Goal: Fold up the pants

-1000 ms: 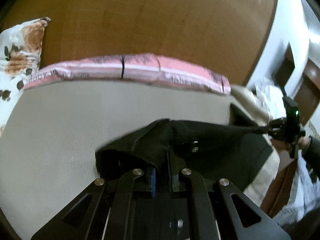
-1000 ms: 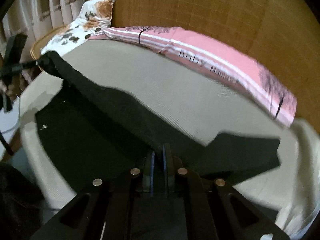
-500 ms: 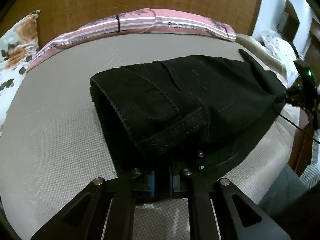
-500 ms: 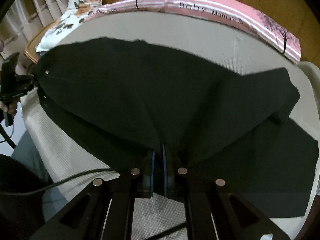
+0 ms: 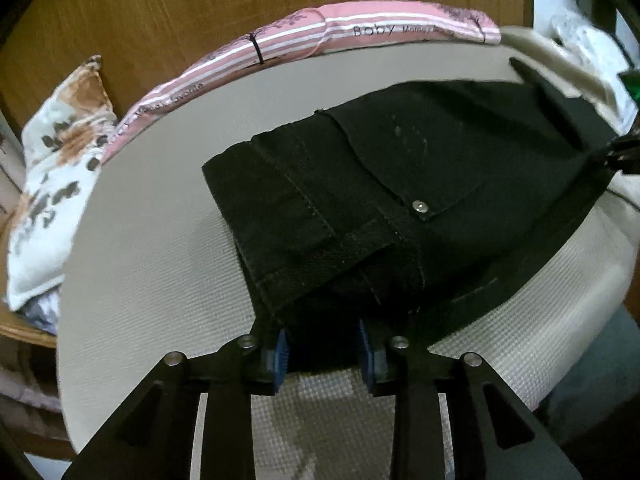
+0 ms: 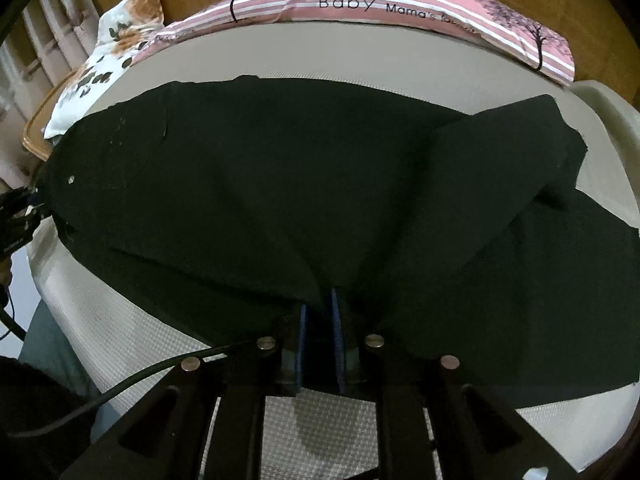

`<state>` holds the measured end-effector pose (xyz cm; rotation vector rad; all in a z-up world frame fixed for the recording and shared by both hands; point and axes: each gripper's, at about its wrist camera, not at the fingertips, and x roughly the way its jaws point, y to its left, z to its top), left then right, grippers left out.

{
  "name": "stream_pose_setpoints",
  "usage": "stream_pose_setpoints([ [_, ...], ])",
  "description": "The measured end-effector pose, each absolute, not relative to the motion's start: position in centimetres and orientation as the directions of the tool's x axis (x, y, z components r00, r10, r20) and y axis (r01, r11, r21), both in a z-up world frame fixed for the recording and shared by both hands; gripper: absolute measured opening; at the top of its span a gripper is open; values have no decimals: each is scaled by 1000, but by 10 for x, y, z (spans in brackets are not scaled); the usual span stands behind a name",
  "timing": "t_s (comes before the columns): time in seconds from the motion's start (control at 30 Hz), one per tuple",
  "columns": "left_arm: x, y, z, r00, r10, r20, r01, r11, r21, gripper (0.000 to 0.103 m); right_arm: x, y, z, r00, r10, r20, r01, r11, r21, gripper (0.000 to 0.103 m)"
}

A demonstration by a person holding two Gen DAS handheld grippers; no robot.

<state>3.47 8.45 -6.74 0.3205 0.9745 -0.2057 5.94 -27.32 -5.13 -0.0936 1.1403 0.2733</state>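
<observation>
As claws (image 5: 324,350) open, pants (image 5: 400,200) between fingers

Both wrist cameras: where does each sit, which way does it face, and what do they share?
Left wrist: on the left gripper, jaws opening, looking down over the black pants at their waistband end.
Right wrist: on the right gripper, jaws opening, over the leg end; the left gripper shows at the left edge.
Shared: pants, grey mattress, pink pillow, floral pillow.
</observation>
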Motion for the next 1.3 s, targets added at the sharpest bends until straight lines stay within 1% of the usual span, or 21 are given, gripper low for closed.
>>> stream_pose_setpoints([
  [0.07, 33, 82, -67, 548, 7, -837, 294, 935, 200, 31, 58, -272, -50, 391, 163, -906, -258, 964, 62, 18],
  [0.13, 31, 81, -66, 544, 18, -839, 278, 939, 201, 32, 57, -271, -49, 395, 166, -904, -252, 965, 67, 23],
  [0.17, 29, 80, -65, 544, 21, -839, 273, 941, 200, 32, 56, -271, -47, 402, 166, -900, -248, 966, 67, 27],
  [0.3, 22, 77, -62, 537, 52, -842, 250, 943, 218, 39, 50, -273, -40, 425, 169, -889, -235, 969, 72, 36],
  [0.4, 18, 85, -53, 515, -28, -856, 234, 966, 110, 50, 44, -279, -34, 439, 196, -877, -215, 971, 109, 41],
  [0.43, 17, 93, -49, 506, -75, -859, 212, 976, 39, 52, 41, -282, -30, 449, 208, -869, -202, 971, 128, 42],
  [0.5, 17, 109, -43, 492, -161, -856, 162, 983, -92, 53, 39, -286, -24, 463, 223, -858, -183, 971, 154, 42],
  [0.53, 16, 120, -40, 479, -233, -846, 132, 972, -193, 53, 38, -288, -22, 470, 232, -852, -174, 970, 168, 42],
  [0.63, 14, 141, -41, 451, -381, -807, 63, 915, -397, 53, 34, -298, -13, 494, 254, -831, -145, 967, 209, 42],
  [0.73, 15, 147, -50, 422, -464, -779, -3, 859, -513, 53, 34, -308, -8, 518, 272, -811, -116, 962, 248, 42],
  [0.87, 24, 138, -67, 390, -518, -761, -80, 805, -588, 53, 38, -323, -13, 530, 286, -798, -62, 952, 299, 42],
  [0.97, 34, 132, -79, 381, -540, -750, -128, 773, -621, 53, 39, -335, -20, 538, 289, -792, -8, 941, 338, 42],
  [1.07, 44, 135, -86, 425, -574, -700, -185, 702, -688, 53, 44, -350, -27, 538, 289, -792, 47, 928, 370, 43],
  [1.17, 51, 138, -92, 440, -574, -691, -231, 671, -705, 53, 52, -362, -34, 539, 283, -793, 99, 914, 394, 44],
  [1.27, 58, 139, -95, 451, -572, -685, -244, 659, -712, 52, 65, -374, -42, 544, 292, -786, 149, 889, 434, 44],
  [1.3, 59, 139, -95, 453, -568, -687, -243, 663, -708, 49, 70, -378, -44, 548, 295, -783, 167, 878, 449, 44],
])
